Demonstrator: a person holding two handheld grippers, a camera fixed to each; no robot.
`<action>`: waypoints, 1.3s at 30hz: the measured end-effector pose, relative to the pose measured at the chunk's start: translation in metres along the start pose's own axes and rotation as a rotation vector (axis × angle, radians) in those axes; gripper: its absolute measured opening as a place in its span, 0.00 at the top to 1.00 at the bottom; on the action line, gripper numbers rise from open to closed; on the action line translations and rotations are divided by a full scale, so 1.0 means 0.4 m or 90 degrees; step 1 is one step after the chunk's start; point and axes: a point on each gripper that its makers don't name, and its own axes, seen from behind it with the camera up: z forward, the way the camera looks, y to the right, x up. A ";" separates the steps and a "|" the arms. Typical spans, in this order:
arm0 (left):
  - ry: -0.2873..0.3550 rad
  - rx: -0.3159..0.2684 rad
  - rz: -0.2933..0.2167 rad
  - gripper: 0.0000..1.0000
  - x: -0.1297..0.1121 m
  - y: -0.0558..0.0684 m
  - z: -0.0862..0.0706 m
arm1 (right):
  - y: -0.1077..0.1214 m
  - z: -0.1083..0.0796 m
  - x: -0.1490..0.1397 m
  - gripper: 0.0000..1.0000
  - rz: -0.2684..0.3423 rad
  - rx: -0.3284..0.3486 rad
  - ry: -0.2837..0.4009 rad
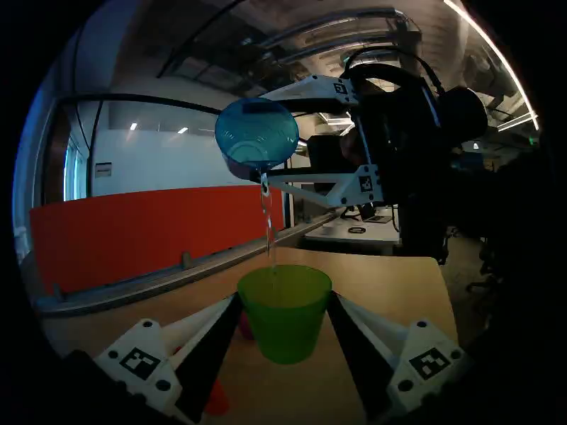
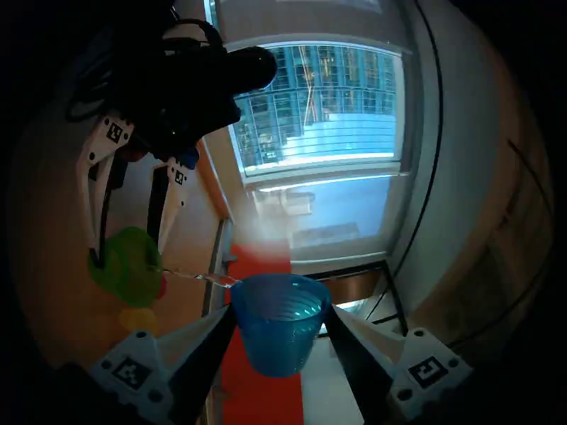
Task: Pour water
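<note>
A green cup (image 1: 285,312) stands upright between my left gripper's (image 1: 285,322) fingers, which press on both its sides, above a wooden table (image 1: 397,283). Above it, my right gripper (image 1: 264,145) holds a blue cup (image 1: 255,136) tipped toward me, and a thin stream of water (image 1: 268,223) falls from it into the green cup. In the right gripper view the blue cup (image 2: 278,322) sits clamped in my right gripper (image 2: 280,333), the water stream (image 2: 198,276) runs left to the green cup (image 2: 127,265), held by my left gripper (image 2: 127,255).
An orange partition (image 1: 142,230) with a metal rail runs along the table's far side. Small pink (image 1: 244,327) and orange (image 1: 216,400) items lie on the table under the green cup. A desk with items (image 1: 358,230) stands behind. A large window (image 2: 319,113) faces the right gripper.
</note>
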 end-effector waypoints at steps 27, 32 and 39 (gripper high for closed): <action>0.001 0.001 -0.003 0.14 -0.001 -0.003 -0.001 | 0.017 0.008 0.006 0.11 -0.072 -0.012 -0.008; 0.001 0.001 -0.003 0.14 -0.003 -0.004 0.000 | 0.017 0.012 0.011 0.11 -0.085 -0.014 -0.009; 0.001 0.002 -0.004 0.14 -0.006 -0.007 0.001 | 0.018 0.019 0.019 0.10 -0.108 -0.016 -0.010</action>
